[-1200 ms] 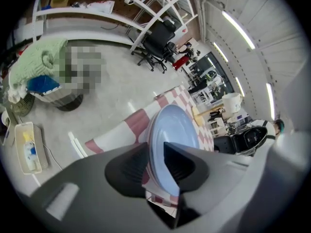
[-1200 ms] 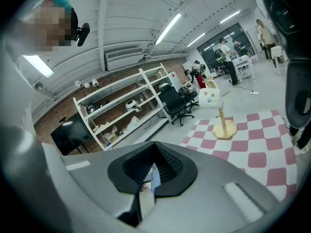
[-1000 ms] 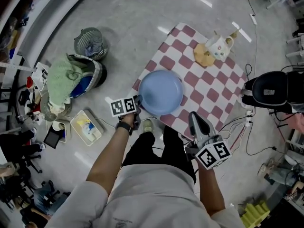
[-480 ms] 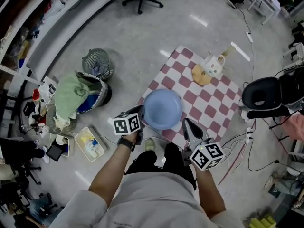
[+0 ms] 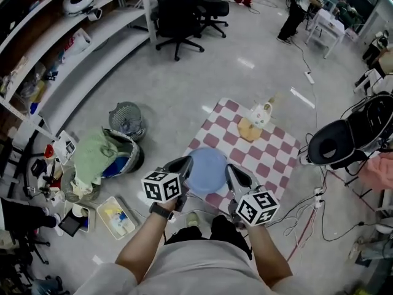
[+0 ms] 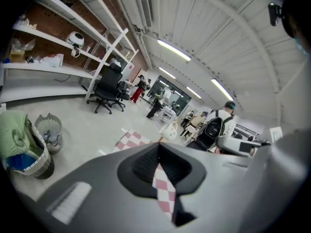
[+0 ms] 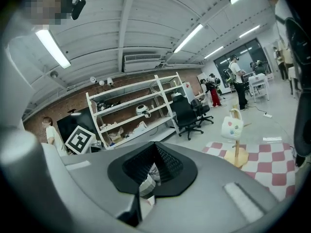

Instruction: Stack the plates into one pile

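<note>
Left hand-held gripper [image 5: 184, 161] and right hand-held gripper [image 5: 233, 170], both closed empty, flank seemingly one round pale-blue plate [image 5: 207, 169].

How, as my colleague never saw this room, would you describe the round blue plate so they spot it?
Find the red-and-white checked mat on the grey floor. At its end nearest the person lies a round, pale blue plate. Its only neighbour, a white mug on a wooden stand at the far corner, is upright, not flat.
</note>
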`<state>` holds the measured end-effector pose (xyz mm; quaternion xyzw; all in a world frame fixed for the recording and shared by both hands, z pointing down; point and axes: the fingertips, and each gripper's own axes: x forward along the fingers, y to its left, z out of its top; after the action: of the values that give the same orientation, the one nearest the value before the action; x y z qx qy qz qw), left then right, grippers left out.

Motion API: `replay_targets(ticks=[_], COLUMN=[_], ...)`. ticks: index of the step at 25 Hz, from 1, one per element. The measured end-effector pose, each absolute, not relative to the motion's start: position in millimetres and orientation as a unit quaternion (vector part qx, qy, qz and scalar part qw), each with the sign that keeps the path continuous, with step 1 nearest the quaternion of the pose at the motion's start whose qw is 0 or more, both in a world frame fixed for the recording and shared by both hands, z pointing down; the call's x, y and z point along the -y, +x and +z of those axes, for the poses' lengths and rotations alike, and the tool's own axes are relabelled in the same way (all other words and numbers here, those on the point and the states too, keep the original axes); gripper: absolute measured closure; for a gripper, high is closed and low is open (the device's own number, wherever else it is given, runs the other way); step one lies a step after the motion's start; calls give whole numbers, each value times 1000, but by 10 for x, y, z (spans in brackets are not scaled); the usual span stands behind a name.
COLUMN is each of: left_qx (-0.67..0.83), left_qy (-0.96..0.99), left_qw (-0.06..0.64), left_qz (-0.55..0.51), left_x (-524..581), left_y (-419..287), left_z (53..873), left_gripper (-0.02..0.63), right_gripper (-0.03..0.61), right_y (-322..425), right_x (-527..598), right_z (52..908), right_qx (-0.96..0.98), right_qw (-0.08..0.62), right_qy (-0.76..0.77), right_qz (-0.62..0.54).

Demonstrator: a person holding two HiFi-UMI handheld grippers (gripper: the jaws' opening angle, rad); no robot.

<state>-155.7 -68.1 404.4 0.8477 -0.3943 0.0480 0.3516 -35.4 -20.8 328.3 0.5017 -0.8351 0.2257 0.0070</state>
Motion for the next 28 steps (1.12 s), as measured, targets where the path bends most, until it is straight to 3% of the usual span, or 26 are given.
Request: replay_targets(ticks=[18,28], left_qx=[318,307], left_qy=[934,940], left_qw=[165,138], left_qz=[-19,-49], left_x=[324,170], left_y=[-1089,-1069], left_z=[2165,1775], left_gripper=[607,607], right_gripper=[569,569], right_y=[-377,-424], right_x=[224,147], right_z=[2015,1671], right_qx=[846,849], right_qw=[-48,-61], right_qy=[516,516], right_qz=[123,95])
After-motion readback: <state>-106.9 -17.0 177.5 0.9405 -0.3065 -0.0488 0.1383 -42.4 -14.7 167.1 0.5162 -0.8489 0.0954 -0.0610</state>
